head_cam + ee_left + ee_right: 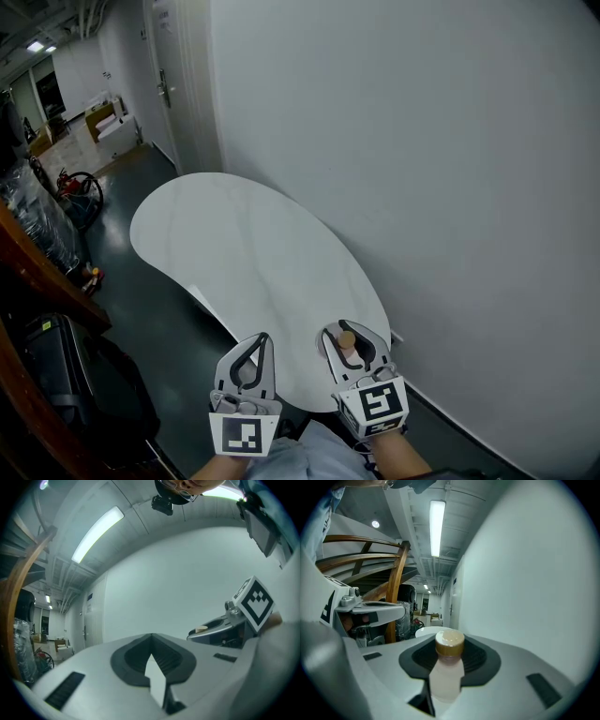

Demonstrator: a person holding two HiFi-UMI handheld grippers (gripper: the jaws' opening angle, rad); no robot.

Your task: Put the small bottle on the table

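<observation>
A small translucent bottle (446,677) with a tan cap (450,643) stands upright between the jaws of my right gripper (449,644), which is shut on it. In the head view the bottle (347,340) and right gripper (349,336) hang over the near end of the white oval table (234,244). My left gripper (262,341) sits just off the table's near-left edge, jaws shut with nothing in them. From the left gripper view, its jaws (151,641) meet at the tip, and the right gripper (225,627) shows to the right with the bottle cap (201,629).
A plain white wall (422,141) runs close along the table's right side. A dark bag (84,375) and a wooden rail (37,272) stand at the left on the dark floor (159,319). A door (164,75) lies beyond the table's far end.
</observation>
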